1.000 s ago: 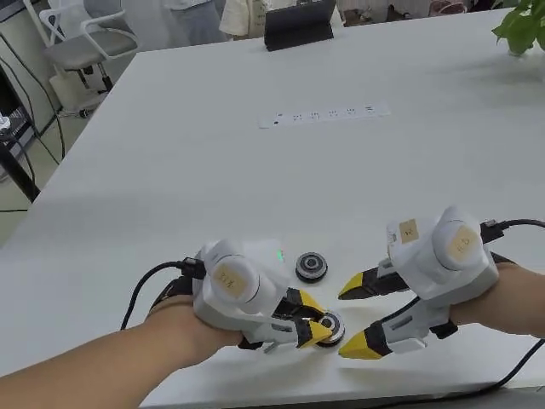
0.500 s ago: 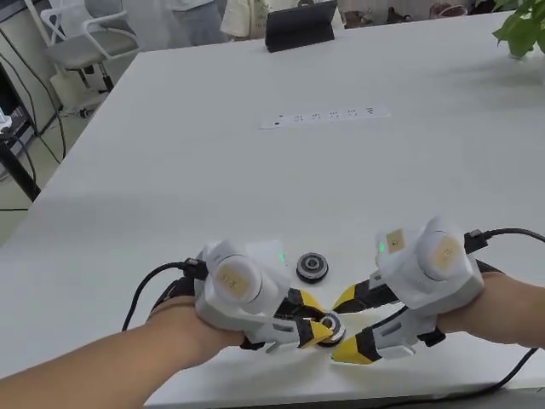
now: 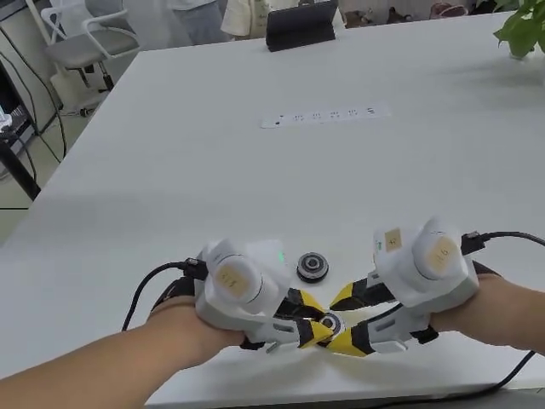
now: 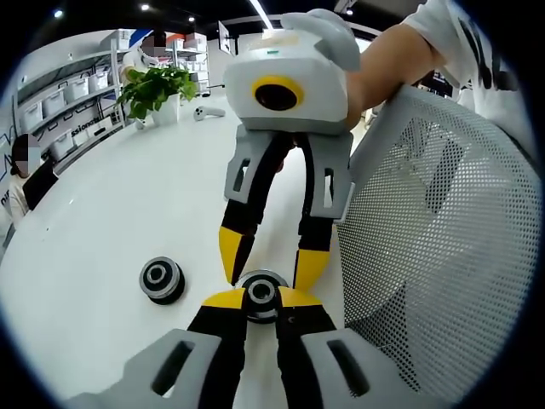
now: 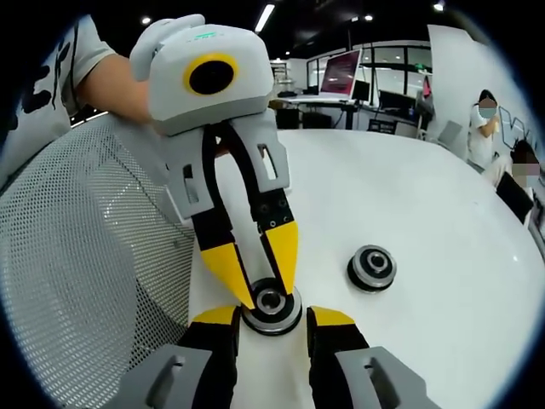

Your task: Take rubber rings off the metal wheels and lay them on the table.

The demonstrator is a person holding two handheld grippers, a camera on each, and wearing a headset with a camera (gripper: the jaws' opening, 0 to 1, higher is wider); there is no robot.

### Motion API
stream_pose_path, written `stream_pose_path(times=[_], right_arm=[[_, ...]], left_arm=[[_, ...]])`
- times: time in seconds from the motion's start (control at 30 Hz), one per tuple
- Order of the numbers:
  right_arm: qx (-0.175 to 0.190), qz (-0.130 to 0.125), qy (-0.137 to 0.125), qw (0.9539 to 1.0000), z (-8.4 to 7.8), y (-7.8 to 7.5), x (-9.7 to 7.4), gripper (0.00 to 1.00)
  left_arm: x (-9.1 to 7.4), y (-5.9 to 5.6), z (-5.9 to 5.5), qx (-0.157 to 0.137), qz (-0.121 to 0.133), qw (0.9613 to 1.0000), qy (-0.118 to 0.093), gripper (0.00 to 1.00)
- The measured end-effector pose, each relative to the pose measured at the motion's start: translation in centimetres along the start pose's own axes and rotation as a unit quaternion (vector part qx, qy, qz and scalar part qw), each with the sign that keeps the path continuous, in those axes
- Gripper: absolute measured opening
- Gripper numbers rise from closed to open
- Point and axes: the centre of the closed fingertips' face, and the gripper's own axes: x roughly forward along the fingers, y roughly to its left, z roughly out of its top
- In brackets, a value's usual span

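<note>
White table (image 3: 170, 153), grey office chair (image 3: 85, 43), potted plant (image 3: 519, 25) beyond

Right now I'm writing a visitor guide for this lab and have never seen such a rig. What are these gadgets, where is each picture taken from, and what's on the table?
There is no robot here. A person holds a hand-worked two-jaw gripper in each hand. The wide picture comes from a camera on their headset, looking down at a white table. The two round pictures come from fisheye cameras riding on the grippers, each looking along its own yellow-tipped jaws.

The left gripper is shut on a small metal wheel, which has a dark rubber ring around it. The right gripper faces it, with its jaws open on either side of the same wheel. A second wheel lies free just beyond. Farther off are a power strip and a plant.
</note>
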Motion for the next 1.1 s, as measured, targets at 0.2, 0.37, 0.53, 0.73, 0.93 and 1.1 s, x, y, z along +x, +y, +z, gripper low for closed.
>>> stream_pose_path(times=[0.2,0.37,0.53,0.73,0.93,1.1], right_arm=[[0.001,0.003,-0.002,1.0000,0.1,0.2,-0.3,0.25],[0.002,0.001,-0.001,1.0000,-0.1,0.2,-0.6,0.23],[0.003,-0.001,0.001,1.0000,-0.7,0.2,-0.9,0.20],[0.010,0.000,0.000,0.9999,-0.9,0.2,-1.1,0.17],[0.015,0.001,-0.001,0.9999,-1.0,0.3,-1.2,0.15],[0.040,0.002,0.000,0.9992,-1.5,0.0,-1.4,0.03]], left_arm=[[0.0,-0.1,0.0,-0.001,0.001,1.0000,-0.001,0.07],[0.0,-0.1,0.0,-0.002,0.002,1.0000,-0.001,0.07],[0.0,-0.1,0.0,-0.001,0.001,1.0000,-0.001,0.07],[0.1,-0.2,0.0,-0.001,0.001,1.0000,-0.001,0.07],[0.1,-0.2,0.0,-0.002,0.002,1.0000,-0.002,0.07],[0.1,-0.2,0.0,-0.003,0.001,1.0000,-0.003,0.07]])
